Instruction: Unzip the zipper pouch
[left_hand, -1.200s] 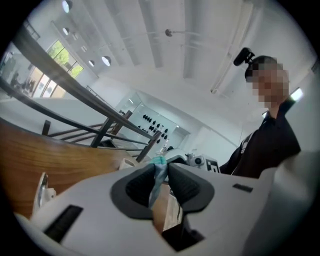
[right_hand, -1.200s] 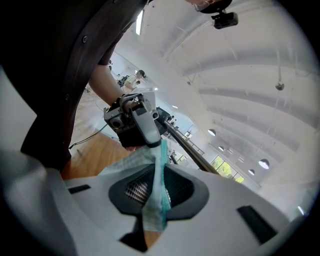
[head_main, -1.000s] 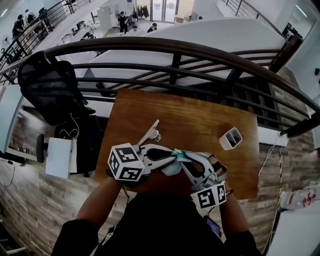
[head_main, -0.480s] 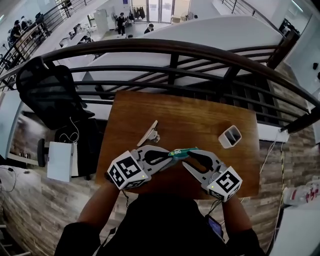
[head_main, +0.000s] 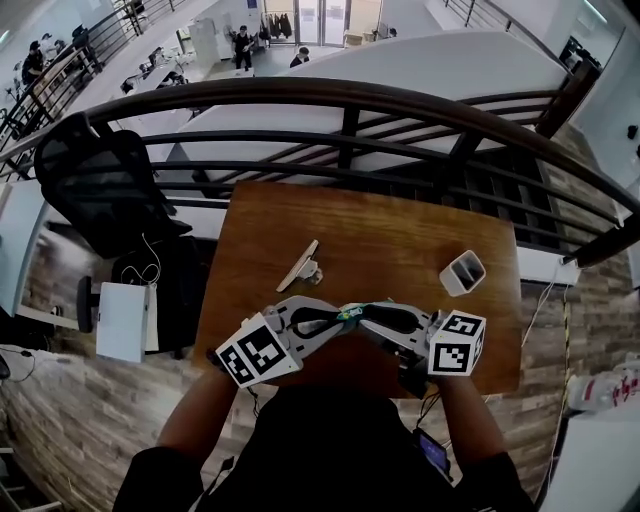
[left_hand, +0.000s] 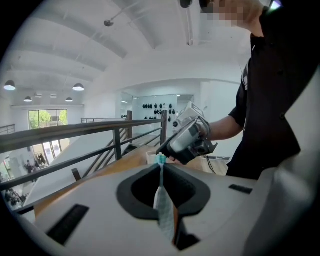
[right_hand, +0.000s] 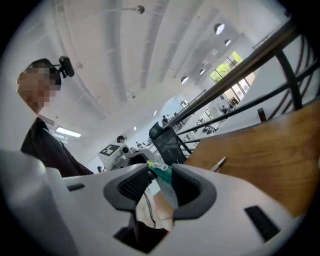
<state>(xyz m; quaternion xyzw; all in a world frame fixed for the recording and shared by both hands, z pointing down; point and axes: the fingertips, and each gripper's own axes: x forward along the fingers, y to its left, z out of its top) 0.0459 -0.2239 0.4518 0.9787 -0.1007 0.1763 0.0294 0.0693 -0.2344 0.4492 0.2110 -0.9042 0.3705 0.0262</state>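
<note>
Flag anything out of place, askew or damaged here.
Nothing spilled or damaged. The pouch is held up over the table, pinched by the shut left gripper. The right gripper, jaws opening, has the pouch's teal end between them.

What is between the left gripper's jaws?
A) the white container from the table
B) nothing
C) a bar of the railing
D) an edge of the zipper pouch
D: in the left gripper view, the left gripper has its jaws closed together on a thin edge of the zipper pouch.
</note>
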